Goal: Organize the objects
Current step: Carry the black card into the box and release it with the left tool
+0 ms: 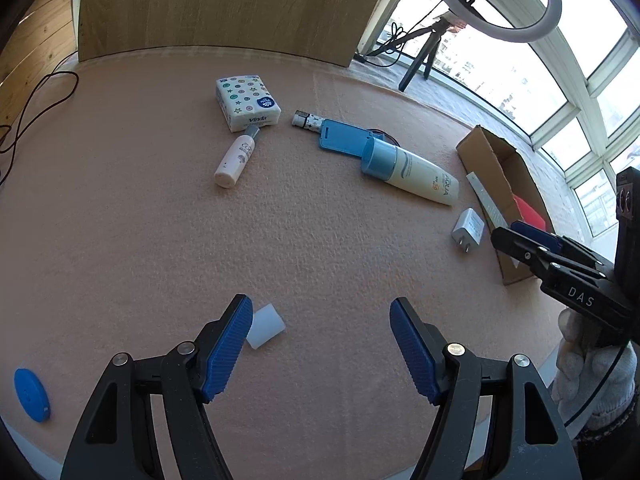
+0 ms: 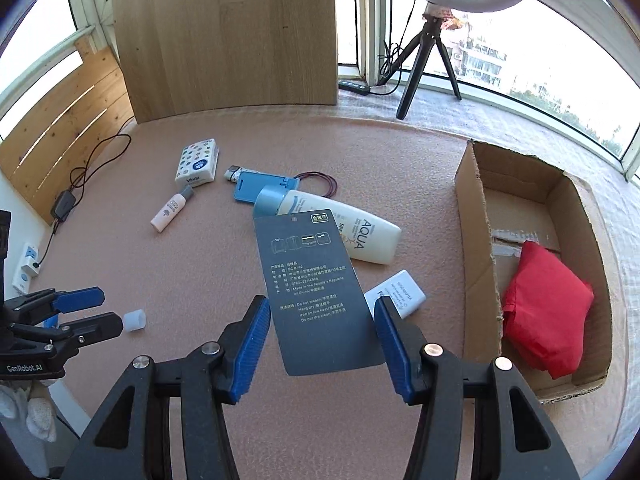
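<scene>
Spread fingers [image 1: 230, 354] of the left gripper [image 1: 322, 350] grasp nothing, bare mat [image 1: 160, 240] ahead, a white cap [image 1: 265, 326] just beside one pad. The right gripper [image 2: 322, 342] stands wide around a dark hang tag [image 2: 316, 292]; whether it pinches the tag I cannot tell. Beyond, the tag hides part of the AQUA bottle [image 2: 352, 232], with the cardboard box [image 2: 476, 248] at right.

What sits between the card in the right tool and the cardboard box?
Nothing visible blocks it. The card hangs in the right tool, and the box stands open-topped to its right. The white charger lies low on the table near the box wall, under the path rather than across it.
</scene>
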Tool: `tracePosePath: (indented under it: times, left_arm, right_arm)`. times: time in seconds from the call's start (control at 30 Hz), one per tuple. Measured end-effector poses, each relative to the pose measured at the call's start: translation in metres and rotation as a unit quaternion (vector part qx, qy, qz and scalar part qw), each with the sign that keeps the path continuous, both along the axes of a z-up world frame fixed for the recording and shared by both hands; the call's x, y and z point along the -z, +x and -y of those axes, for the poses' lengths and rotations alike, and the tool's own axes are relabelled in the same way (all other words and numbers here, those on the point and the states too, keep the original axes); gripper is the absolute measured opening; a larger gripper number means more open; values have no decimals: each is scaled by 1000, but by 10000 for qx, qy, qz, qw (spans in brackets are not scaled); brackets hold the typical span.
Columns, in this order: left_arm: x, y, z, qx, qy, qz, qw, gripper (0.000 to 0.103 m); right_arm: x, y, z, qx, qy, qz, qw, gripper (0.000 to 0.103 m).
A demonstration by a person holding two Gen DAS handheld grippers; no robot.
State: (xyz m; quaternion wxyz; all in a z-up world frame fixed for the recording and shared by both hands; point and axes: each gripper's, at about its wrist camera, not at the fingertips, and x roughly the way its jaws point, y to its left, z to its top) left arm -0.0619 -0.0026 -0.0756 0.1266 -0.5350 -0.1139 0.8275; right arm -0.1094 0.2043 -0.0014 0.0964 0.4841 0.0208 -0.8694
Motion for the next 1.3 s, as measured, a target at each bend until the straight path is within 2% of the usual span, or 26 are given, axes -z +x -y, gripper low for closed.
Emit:
tracePosePath:
  times: [0.27, 0.6, 0.83, 0.97, 1.3]
  left_arm:
    - [6, -7, -18, 22, -21, 57, 10000, 74]
    - [8, -9, -24, -149, -68, 94, 9998, 74]
    - [9, -9, -26, -169, -71, 106, 9998, 74]
    - [8, -7, -27, -148, -75, 101, 9998, 74]
    - [6, -1, -22, -184, -57, 75, 9998, 74]
  right_arm:
    - [-12, -42, -68, 631, 275, -313, 9971, 50]
    - [2, -82, -122, 1078, 507, -250, 9926, 50]
    - [10, -95, -136, 1203, 613, -190, 9907, 52]
    - [9, -94, -138, 1215, 594, -216, 9906, 62]
    - [-3, -74, -119, 1096, 259, -260, 9933, 62]
